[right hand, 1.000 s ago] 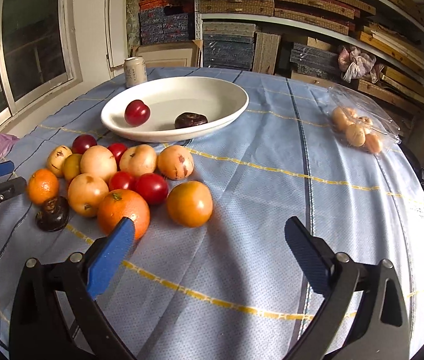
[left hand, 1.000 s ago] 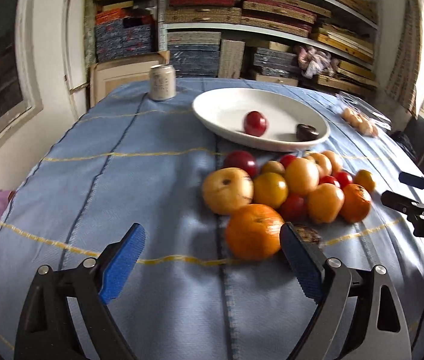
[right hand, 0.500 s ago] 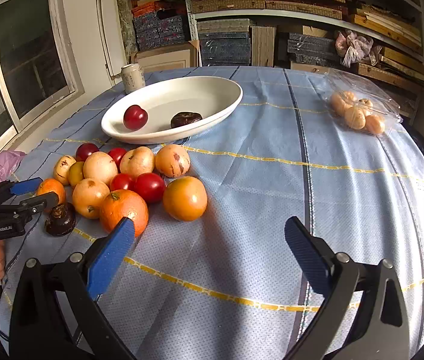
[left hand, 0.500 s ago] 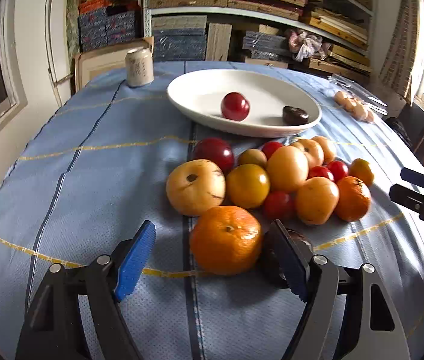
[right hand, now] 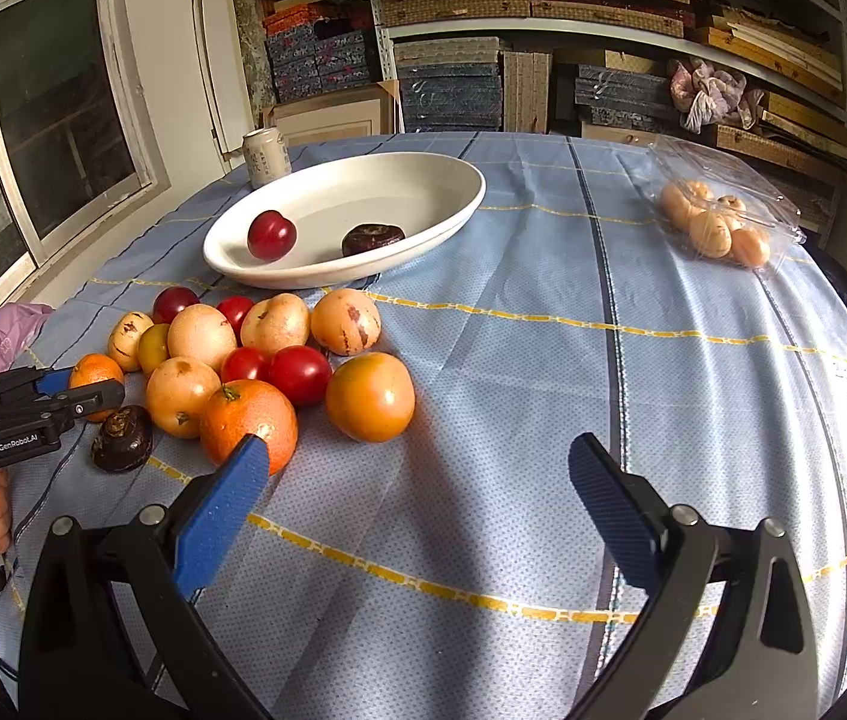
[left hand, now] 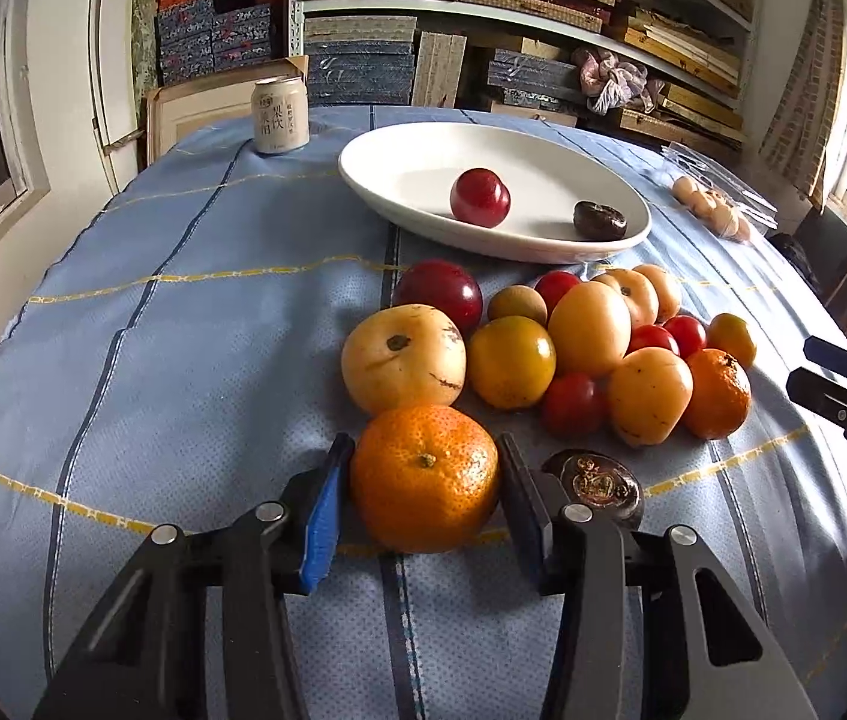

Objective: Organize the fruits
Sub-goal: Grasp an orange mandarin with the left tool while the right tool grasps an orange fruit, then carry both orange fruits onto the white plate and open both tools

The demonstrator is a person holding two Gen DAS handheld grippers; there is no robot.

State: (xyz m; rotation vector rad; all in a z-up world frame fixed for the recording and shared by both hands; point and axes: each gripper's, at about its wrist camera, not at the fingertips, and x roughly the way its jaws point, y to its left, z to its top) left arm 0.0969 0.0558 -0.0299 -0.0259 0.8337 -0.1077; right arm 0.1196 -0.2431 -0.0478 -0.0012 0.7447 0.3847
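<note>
A mandarin orange [left hand: 423, 477] sits at the near edge of the fruit pile on the blue tablecloth [left hand: 195, 348], right between the blue pads of the left gripper [left hand: 420, 498]. The jaws have just been closing around it, and both pads now lie against its sides; it rests on the cloth. Just beside it, to its right in the left wrist view, lies a dark, wrinkled fruit [left hand: 594, 483], partly behind the gripper's finger.

The right gripper [right hand: 417, 498] hangs spread wide over bare cloth with nothing between its pads, its left pad near a second orange [right hand: 249, 420] at the other end of the pile.

Behind the mandarin is a pale yellow apple [left hand: 402, 360] with brown marks, touching a yellow-orange fruit [left hand: 510, 360]. Further in the heap come small red tomatoes [left hand: 573, 402], more yellow-orange fruits [left hand: 588, 327] and a dark red plum [left hand: 438, 294].

Beyond the pile stands an oval white dish [left hand: 399, 180] holding one red plum [left hand: 479, 197] and one dark fruit [left hand: 599, 220], well apart. A drink can [left hand: 279, 114] stands upright further back on the left, and a clear plastic container [right hand: 723, 204] of pale orange fruits lies on the right. Shelves [left hand: 513, 12] stacked with boxes fill the back wall.
</note>
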